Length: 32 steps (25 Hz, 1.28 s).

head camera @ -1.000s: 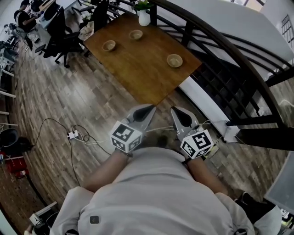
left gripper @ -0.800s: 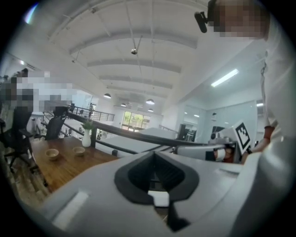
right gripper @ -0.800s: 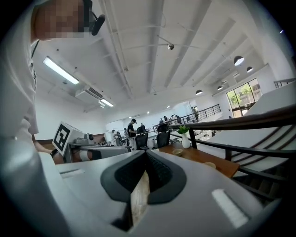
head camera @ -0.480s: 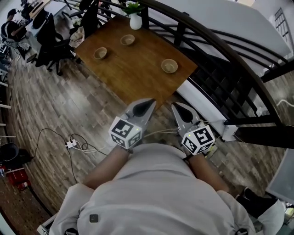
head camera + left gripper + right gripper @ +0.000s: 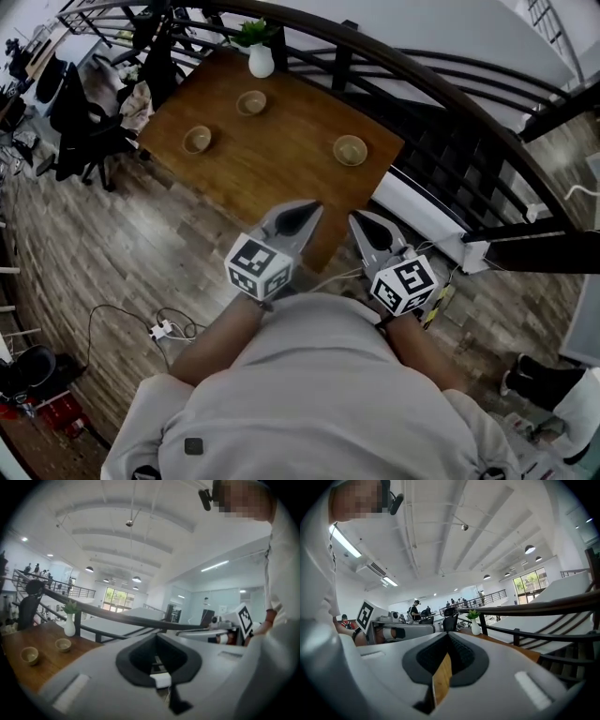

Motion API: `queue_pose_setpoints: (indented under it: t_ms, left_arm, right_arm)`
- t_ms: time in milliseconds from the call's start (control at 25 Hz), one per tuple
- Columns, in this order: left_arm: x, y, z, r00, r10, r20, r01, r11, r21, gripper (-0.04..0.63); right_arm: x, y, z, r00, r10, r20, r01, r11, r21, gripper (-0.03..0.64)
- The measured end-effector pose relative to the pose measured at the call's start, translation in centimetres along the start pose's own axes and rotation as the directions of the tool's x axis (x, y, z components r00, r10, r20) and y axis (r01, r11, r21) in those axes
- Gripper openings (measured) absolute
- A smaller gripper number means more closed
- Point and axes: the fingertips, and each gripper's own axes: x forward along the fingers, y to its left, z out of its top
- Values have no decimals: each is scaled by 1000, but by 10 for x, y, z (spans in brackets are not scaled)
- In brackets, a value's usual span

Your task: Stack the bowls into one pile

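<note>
Three small tan bowls stand apart on the wooden table (image 5: 281, 159): the left bowl (image 5: 197, 140), the far bowl (image 5: 250, 102) and the right bowl (image 5: 350, 149). Two of them show in the left gripper view, a near bowl (image 5: 29, 655) and a further bowl (image 5: 63, 644). My left gripper (image 5: 305, 214) and right gripper (image 5: 361, 225) are held side by side near my body, short of the table's near corner. Both point toward the table, shut and empty. In their own views the left gripper (image 5: 157, 637) and right gripper (image 5: 449, 635) show jaws pressed together.
A white vase (image 5: 261, 61) with a green plant stands at the table's far edge. A black curved railing (image 5: 441, 103) runs behind and to the right of the table. Office chairs (image 5: 84, 131) stand left of it. A power strip (image 5: 161, 330) with cables lies on the wood floor.
I have walked toward the table: it sits nearer and lower in the head view. Both grippers travelled forward with me, still shut and side by side.
</note>
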Motion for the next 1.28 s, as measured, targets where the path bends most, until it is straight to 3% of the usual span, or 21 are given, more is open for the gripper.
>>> queue_pose_setpoints:
  t_ms: [320, 520, 680, 840, 1040, 1280]
  left_arm:
    - [-28, 64, 4, 991, -129, -34, 129, 992, -7, 5]
    - [-29, 101, -1, 984, -172, -41, 170, 985, -40, 5]
    - [-11, 100, -11, 979, -197, -53, 193, 979, -72, 5]
    - [11, 109, -8, 978, -202, -59, 197, 978, -70, 5]
    - [39, 124, -5, 984, -157, -81, 152, 986, -70, 5]
    - [93, 141, -14, 982, -126, -140, 115, 989, -89, 5]
  right_arm:
    - [59, 18, -3, 984, -176, -11, 177, 984, 38, 11]
    - [88, 25, -7, 973, -228, -34, 229, 973, 34, 25]
    - [85, 12, -13, 965, -255, -57, 257, 965, 45, 31]
    - [94, -15, -13, 966, -251, -70, 255, 965, 60, 37]
    - [114, -66, 0, 973, -218, -80, 224, 971, 76, 56]
    - [137, -141, -16, 972, -158, -176, 179, 977, 112, 92]
